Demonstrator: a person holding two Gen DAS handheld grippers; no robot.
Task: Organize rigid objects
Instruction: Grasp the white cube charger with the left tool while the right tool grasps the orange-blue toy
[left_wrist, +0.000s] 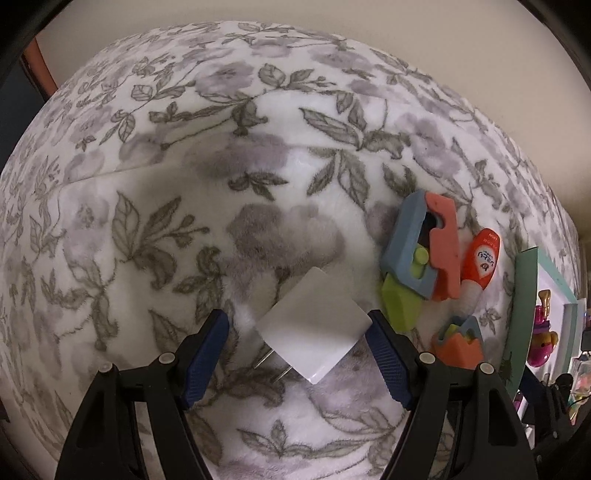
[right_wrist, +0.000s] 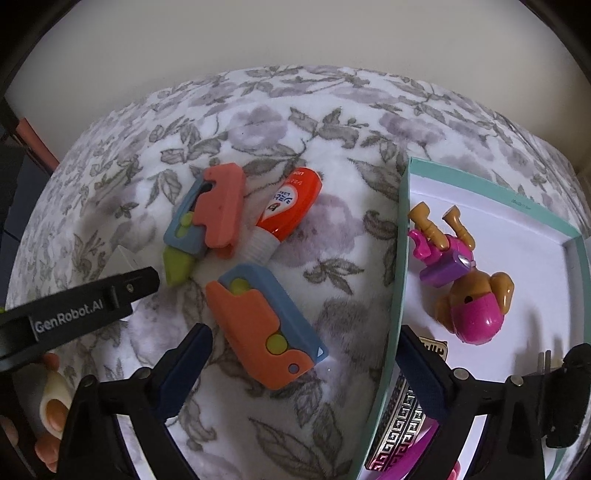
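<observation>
A white charger plug (left_wrist: 314, 328) lies on the floral blanket (left_wrist: 184, 184), prongs toward me. My left gripper (left_wrist: 295, 315) stands open around it; the right pad is close to one corner and the left pad is clear of it. An orange-and-blue toy knife (right_wrist: 266, 328) lies between the fingers of my right gripper (right_wrist: 303, 330), which is open and not touching it. Beyond lie a second toy knife with a green blade (right_wrist: 207, 218) and an orange tube (right_wrist: 288, 214). Both also show at the right of the left wrist view, the knife (left_wrist: 424, 251) and the tube (left_wrist: 480, 266).
A teal-walled box (right_wrist: 402, 240) with a white floor sits at the right, holding a pink-and-tan dog figure (right_wrist: 465, 280) and a patterned flat item (right_wrist: 399, 424). My right finger hangs over its wall. The left gripper's black body (right_wrist: 92, 306) and a hand (right_wrist: 51, 413) are at lower left.
</observation>
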